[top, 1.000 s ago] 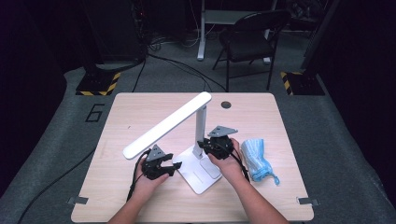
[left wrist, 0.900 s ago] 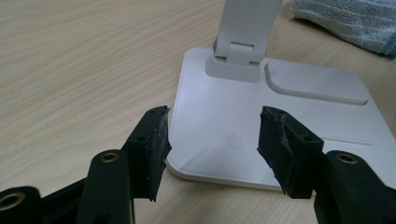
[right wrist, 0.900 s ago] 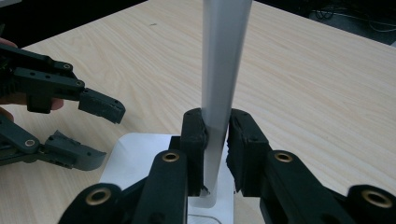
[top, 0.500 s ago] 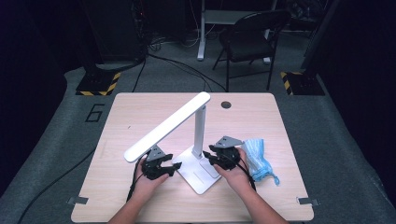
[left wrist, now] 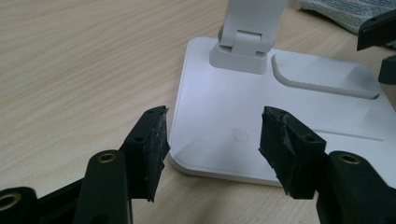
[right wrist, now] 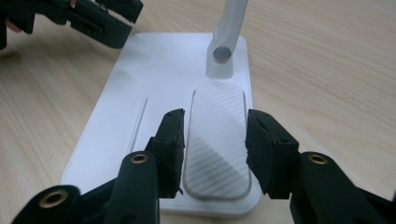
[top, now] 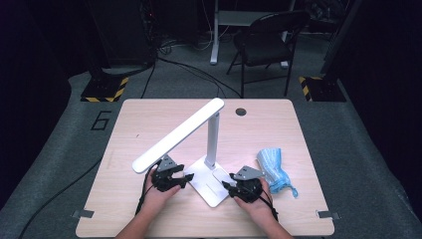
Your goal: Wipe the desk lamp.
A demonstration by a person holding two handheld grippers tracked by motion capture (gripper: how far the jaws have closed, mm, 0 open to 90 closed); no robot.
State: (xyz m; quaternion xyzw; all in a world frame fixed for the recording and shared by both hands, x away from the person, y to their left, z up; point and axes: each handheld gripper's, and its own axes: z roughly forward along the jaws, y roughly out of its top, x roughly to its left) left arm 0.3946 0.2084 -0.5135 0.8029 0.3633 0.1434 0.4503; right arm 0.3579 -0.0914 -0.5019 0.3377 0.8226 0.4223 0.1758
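At the near edge of the table (top: 124, 219) the person's two hands rest, each with a tool aimed at the white lamp (top: 209, 149). The left tool (top: 180, 178) sits just off the lamp base's near left corner; its jaws stand apart with nothing between them, released, and in the left gripper view the left tool (left wrist: 212, 144) frames that corner of the base (left wrist: 243, 107) without touching it (the small round power mark lies between the pads in that view). The right tool (top: 230, 188) is at the base's near right end. Its jaws have just been opening and now stand apart, pads clear of anything; in the right gripper view the right tool (right wrist: 215, 140) hangs above the ribbed grey pad (right wrist: 215, 144) set into the base, the pad showing between the jaws.

The lamp stands near the middle of the table, its base flat on the wood, its post upright and its long head slanting down toward the left hand. Just right of the right hand lies a blue face mask (top: 273, 169), apart from the lamp. Beyond the table stands a dark chair (top: 268, 42) on grey carpet.
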